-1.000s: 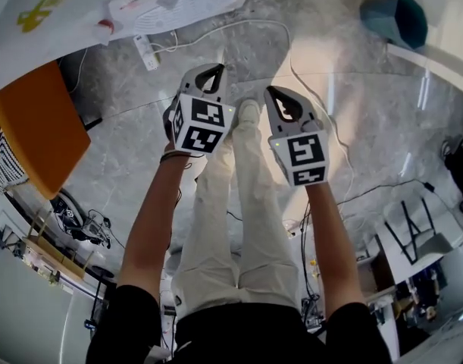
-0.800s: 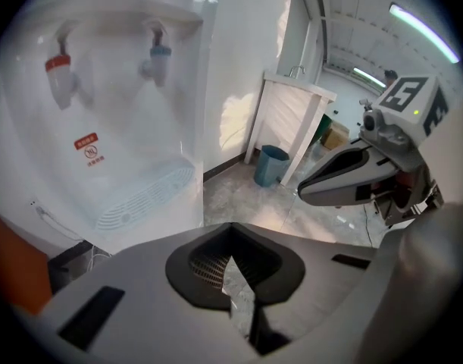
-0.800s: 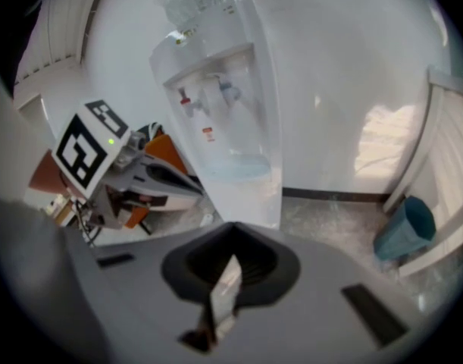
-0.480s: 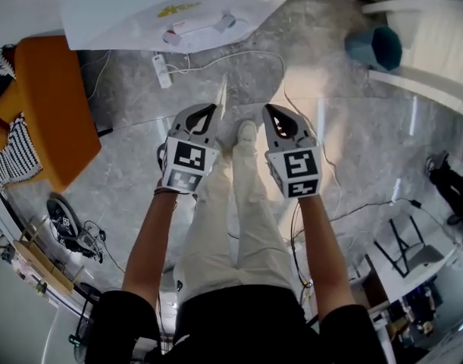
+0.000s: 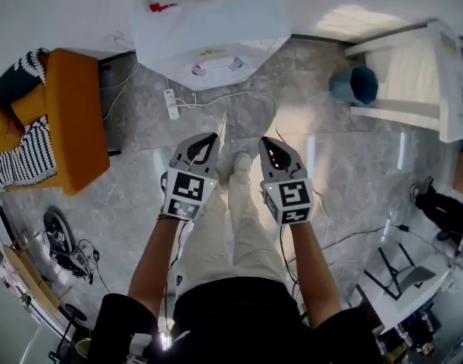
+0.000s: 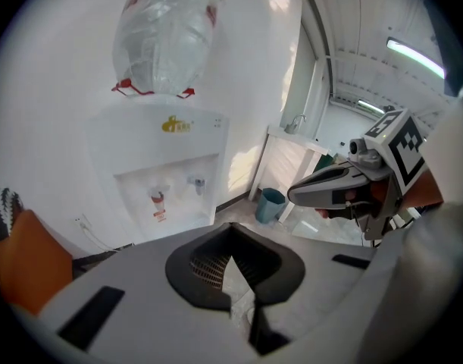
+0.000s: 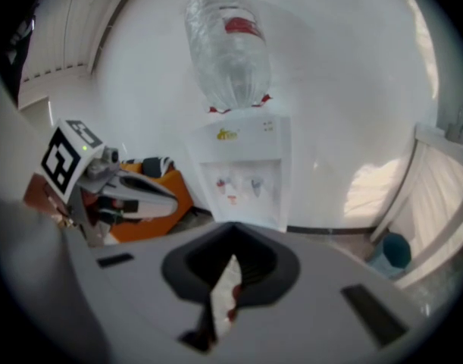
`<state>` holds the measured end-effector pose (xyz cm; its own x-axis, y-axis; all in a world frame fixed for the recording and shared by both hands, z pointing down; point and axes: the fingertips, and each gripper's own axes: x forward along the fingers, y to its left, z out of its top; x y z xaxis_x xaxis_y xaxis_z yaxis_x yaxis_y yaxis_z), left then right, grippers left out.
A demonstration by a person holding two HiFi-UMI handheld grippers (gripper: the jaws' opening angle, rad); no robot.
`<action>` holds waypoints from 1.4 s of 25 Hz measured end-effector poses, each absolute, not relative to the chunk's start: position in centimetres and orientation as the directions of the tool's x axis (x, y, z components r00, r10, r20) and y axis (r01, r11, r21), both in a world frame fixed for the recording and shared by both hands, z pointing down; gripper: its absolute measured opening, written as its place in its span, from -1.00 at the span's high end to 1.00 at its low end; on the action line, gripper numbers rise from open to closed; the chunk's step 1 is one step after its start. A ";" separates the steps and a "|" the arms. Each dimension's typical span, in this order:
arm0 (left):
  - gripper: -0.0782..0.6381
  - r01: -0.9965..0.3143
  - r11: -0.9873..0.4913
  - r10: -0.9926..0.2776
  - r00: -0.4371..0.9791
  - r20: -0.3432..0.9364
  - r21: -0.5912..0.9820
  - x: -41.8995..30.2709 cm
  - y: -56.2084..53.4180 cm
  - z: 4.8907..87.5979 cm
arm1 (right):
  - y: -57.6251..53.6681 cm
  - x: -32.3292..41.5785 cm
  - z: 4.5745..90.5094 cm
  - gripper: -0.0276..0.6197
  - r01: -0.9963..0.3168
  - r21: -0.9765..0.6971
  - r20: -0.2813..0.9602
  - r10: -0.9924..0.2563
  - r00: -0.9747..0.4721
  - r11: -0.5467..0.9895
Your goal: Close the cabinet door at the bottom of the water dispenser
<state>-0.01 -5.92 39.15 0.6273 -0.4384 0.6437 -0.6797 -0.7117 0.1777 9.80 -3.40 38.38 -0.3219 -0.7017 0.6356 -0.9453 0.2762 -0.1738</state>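
Water dispenser (image 5: 208, 36) stands upright against the white wall at the upper middle of the head view. Its long axis is vertical and its tap front faces the person. Its bottom cabinet door is hidden behind the tongs' bodies in both gripper views. A yellow logo (image 6: 176, 125) above the taps is too small to read. The upturned clear bottle (image 7: 227, 44) bears a red label, also unreadable. Below the dispenser, the left tongs (image 5: 212, 138) and the right tongs (image 5: 270, 142) are side by side, both closed on nothing. An orange seat (image 5: 76, 120) is at the left and a teal bin (image 5: 354, 84) at the right.

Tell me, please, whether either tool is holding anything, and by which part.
Nothing is held: the left tool and the right tool are both shut and empty.
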 end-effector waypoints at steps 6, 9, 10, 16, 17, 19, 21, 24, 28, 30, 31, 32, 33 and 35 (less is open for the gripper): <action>0.75 -0.702 -0.699 -0.513 0.623 0.590 0.135 -0.4 -6.1 32.1 | -3.5 9.4 30.8 0.81 -0.946 -0.155 0.555 -0.767 -0.320 0.283; 0.75 -0.697 -0.710 -0.538 0.631 0.559 0.102 -0.1 -6.3 28.6 | -3.8 9.5 27.0 0.81 -0.947 -0.126 0.519 -0.793 -0.318 0.297; 0.75 -0.693 -0.715 -0.545 0.634 0.548 0.091 0.1 -6.3 27.4 | -3.9 9.5 25.8 0.81 -0.946 -0.117 0.507 -0.801 -0.318 0.302; 0.75 -0.719 -0.694 -0.617 0.619 0.487 0.035 -0.3 -7.1 20.9 | -4.1 10.3 19.3 0.81 -0.947 -0.074 0.445 -0.840 -0.311 0.312; 0.75 -0.725 -0.688 -0.629 0.617 0.473 0.029 -0.5 -7.4 19.8 | -4.0 10.3 18.4 0.81 -0.947 -0.069 0.437 -0.844 -0.310 0.313; 0.75 -0.731 -0.682 -0.650 0.615 0.447 0.014 -1.1 -7.6 17.6 | -3.7 10.1 16.6 0.81 -0.947 -0.063 0.419 -0.853 -0.312 0.315; 0.75 -0.741 -0.672 -0.674 0.606 0.423 -0.009 -1.8 -7.8 15.5 | -3.4 10.2 14.8 0.81 -0.947 -0.056 0.399 -0.862 -0.312 0.317; 0.75 -0.760 -0.649 -0.706 0.588 0.395 -0.029 -2.6 -7.7 12.8 | -3.1 10.6 12.5 0.81 -0.948 -0.038 0.369 -0.877 -0.307 0.316; 0.75 -0.771 -0.633 -0.739 0.577 0.348 -0.065 -3.0 -7.1 9.7 | -3.3 11.0 9.5 0.81 -0.948 -0.022 0.320 -0.897 -0.307 0.316; 0.75 -0.779 -0.624 -0.752 0.575 0.323 -0.065 -3.3 -6.7 8.2 | -3.4 10.9 7.9 0.81 -0.947 -0.014 0.293 -0.904 -0.310 0.320; 0.75 -0.782 -0.621 -0.756 0.576 0.311 -0.062 -3.4 -6.6 7.5 | -3.4 10.9 7.1 0.81 -0.947 -0.011 0.279 -0.908 -0.311 0.321; 0.75 -0.784 -0.618 -0.760 0.577 0.300 -0.060 -3.4 -6.5 6.7 | -3.5 10.9 6.3 0.81 -0.947 -0.007 0.264 -0.913 -0.312 0.322; 0.75 -0.786 -0.615 -0.765 0.575 0.290 -0.063 -3.5 -6.4 6.0 | -3.5 10.9 5.5 0.81 -0.947 -0.005 0.248 -0.917 -0.313 0.321; 0.75 -0.792 -0.604 -0.779 0.564 0.274 -0.086 -3.6 -6.4 4.7 | -3.8 10.9 3.9 0.81 -0.947 -0.003 0.212 -0.925 -0.315 0.321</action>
<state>-3.57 -6.40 4.66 0.5640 -0.7789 0.2743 -0.7924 -0.6040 -0.0858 10.85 -3.84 3.86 -0.3147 -0.9253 0.2116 -0.9470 0.3213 -0.0033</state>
